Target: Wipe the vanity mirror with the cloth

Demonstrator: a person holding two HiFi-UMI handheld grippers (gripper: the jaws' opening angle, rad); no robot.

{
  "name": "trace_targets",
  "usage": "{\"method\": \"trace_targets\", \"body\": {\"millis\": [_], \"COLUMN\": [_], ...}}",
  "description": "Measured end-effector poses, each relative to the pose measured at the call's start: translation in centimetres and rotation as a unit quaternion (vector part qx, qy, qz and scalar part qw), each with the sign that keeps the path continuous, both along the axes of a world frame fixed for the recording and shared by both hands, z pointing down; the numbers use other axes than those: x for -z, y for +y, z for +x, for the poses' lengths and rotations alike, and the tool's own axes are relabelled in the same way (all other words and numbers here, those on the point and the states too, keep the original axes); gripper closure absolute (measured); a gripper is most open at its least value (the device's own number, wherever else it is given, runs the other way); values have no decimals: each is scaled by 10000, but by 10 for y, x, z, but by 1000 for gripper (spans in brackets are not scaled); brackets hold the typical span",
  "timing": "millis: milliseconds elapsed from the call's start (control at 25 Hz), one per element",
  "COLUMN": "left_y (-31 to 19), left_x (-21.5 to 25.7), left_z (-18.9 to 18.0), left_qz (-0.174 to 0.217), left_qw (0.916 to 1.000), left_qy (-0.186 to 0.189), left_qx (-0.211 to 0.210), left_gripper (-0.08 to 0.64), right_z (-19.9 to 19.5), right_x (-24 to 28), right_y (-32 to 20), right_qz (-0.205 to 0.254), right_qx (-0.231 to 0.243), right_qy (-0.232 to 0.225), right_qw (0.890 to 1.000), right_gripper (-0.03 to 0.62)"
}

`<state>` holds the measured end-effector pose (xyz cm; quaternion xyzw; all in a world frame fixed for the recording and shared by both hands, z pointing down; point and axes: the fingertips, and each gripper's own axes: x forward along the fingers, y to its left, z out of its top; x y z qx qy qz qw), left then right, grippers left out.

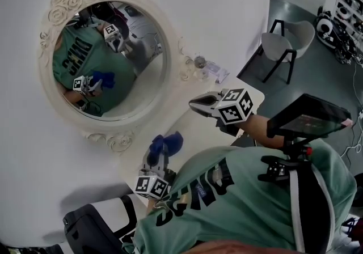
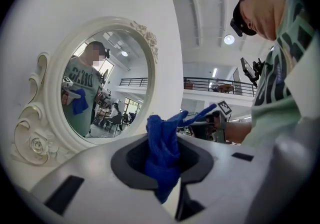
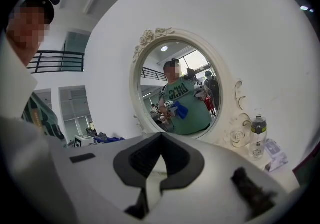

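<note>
The oval vanity mirror [image 1: 108, 60] in an ornate white frame hangs on the white wall; it also shows in the left gripper view [image 2: 107, 85] and the right gripper view [image 3: 175, 88]. My left gripper [image 1: 159, 155] is held low, below the mirror and apart from it, and is shut on a blue cloth [image 1: 168, 143]. The cloth [image 2: 162, 153] stands bunched between the jaws and hangs out below them. My right gripper [image 1: 199, 104] hovers over the vanity top to the mirror's right, its jaws [image 3: 160, 137] shut with nothing between them.
A small clear bottle [image 1: 199, 63] and a packet [image 1: 216, 70] stand on the white vanity top [image 1: 187, 128] beside the mirror's right edge. A white chair [image 1: 286, 43] stands on the floor to the right. A dark seat [image 1: 96, 227] is at lower left.
</note>
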<state>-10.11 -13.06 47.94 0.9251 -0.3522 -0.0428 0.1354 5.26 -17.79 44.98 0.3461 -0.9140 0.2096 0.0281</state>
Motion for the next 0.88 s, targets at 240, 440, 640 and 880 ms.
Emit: {"method": "trace_targets", "body": {"millis": [240, 440, 640, 880], "left_y": [1, 1, 2, 1], "left_x": [-1, -2, -3, -2], "left_z": [0, -2, -2, -2], "left_qz": [-37, -24, -24, -46], "left_qw": [10000, 10000, 10000, 10000], "left_qy": [15, 35, 15, 36], "left_qx": [15, 50, 36, 46], "left_gripper": [482, 482, 482, 483], "right_z": [-4, -6, -7, -5], "right_x": [1, -1, 0, 1], "right_y": [1, 1, 1, 3], "right_qz": [19, 35, 32, 249], "right_qx": [96, 146, 147, 113], "right_qy": [4, -1, -38, 277], "right_qw": [10000, 9999, 9999, 9992], "right_gripper": [588, 588, 588, 588]}}
